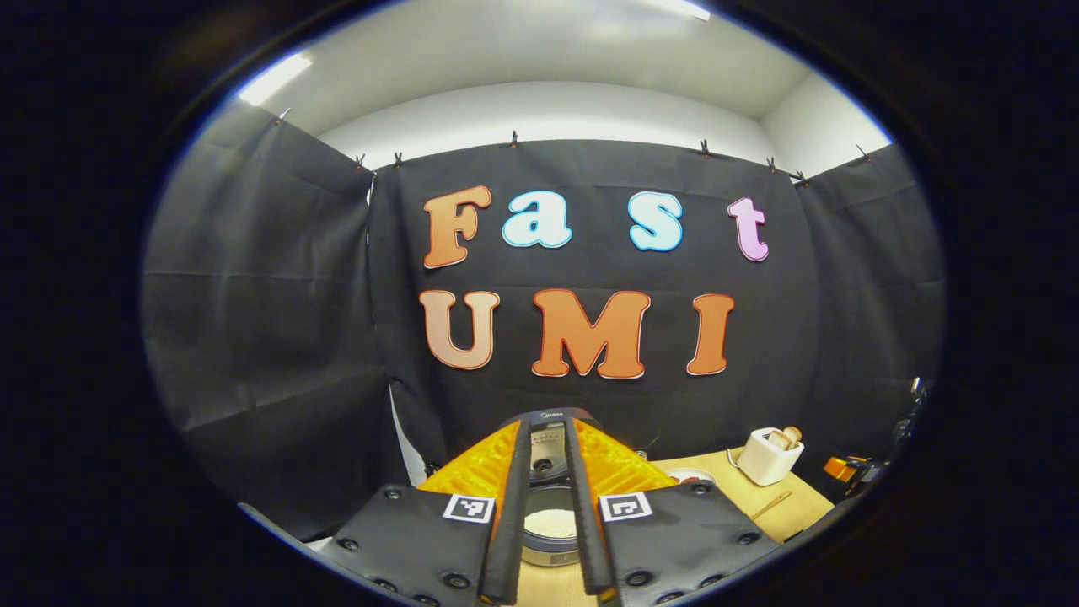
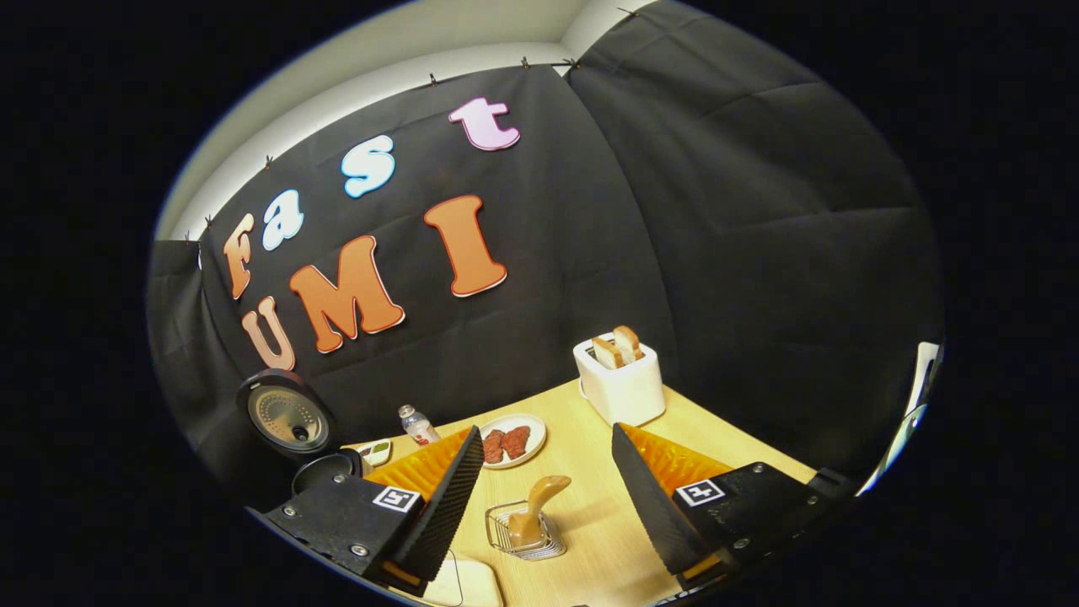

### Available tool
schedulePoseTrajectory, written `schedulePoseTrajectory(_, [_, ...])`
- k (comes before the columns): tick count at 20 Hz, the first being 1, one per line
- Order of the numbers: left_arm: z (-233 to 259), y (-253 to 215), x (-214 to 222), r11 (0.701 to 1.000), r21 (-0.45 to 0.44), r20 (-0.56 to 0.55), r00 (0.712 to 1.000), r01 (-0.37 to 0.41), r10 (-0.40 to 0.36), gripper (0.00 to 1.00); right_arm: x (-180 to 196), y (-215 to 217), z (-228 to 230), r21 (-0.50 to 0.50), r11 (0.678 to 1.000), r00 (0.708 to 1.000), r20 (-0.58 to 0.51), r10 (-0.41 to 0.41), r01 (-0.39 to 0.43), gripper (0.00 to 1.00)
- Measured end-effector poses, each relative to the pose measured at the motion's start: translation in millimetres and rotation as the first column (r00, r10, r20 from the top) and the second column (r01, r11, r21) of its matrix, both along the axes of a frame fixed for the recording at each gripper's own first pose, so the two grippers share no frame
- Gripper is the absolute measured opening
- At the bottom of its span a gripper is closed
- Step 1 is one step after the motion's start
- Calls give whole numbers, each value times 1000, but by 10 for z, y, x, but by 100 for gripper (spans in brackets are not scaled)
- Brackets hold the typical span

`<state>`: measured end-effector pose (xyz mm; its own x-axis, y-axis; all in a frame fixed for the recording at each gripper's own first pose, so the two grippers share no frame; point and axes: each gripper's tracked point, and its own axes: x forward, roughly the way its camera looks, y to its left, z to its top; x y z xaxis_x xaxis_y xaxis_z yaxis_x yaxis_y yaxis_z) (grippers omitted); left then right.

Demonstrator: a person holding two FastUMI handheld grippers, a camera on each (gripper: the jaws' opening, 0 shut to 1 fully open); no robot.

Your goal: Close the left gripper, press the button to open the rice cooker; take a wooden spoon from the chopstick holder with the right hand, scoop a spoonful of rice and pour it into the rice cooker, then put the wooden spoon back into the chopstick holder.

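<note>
The rice cooker stands open right in front of my left gripper, its lid raised and something white in its pot. The left fingers stand close together with only a narrow slit and nothing held. In the right gripper view the open cooker sits at far left with its lid up. My right gripper is open, fingers spread wide above a wire chopstick holder. A wooden spoon stands in that holder, handle tilted right, untouched.
A white toaster with bread stands at the back of the wooden table. A plate of meat, a small bottle and a little dish lie behind the holder. A white object sits at the near edge.
</note>
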<state>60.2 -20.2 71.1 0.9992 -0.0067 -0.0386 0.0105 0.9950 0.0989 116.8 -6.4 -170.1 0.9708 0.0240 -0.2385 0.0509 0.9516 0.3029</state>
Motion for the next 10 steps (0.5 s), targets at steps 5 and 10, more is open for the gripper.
schedulePoseTrajectory(5, [64, 229, -240, 998, 16, 36, 997, -66, 66, 78, 257, 98, -562, 57, 998, 994, -108, 35, -29, 95])
schedulePoseTrajectory(10, [138, 426, -376, 987, 12, 81, 984, -163, 161, 100, 411, 210, -988, 128, 991, 978, -199, 59, -34, 93])
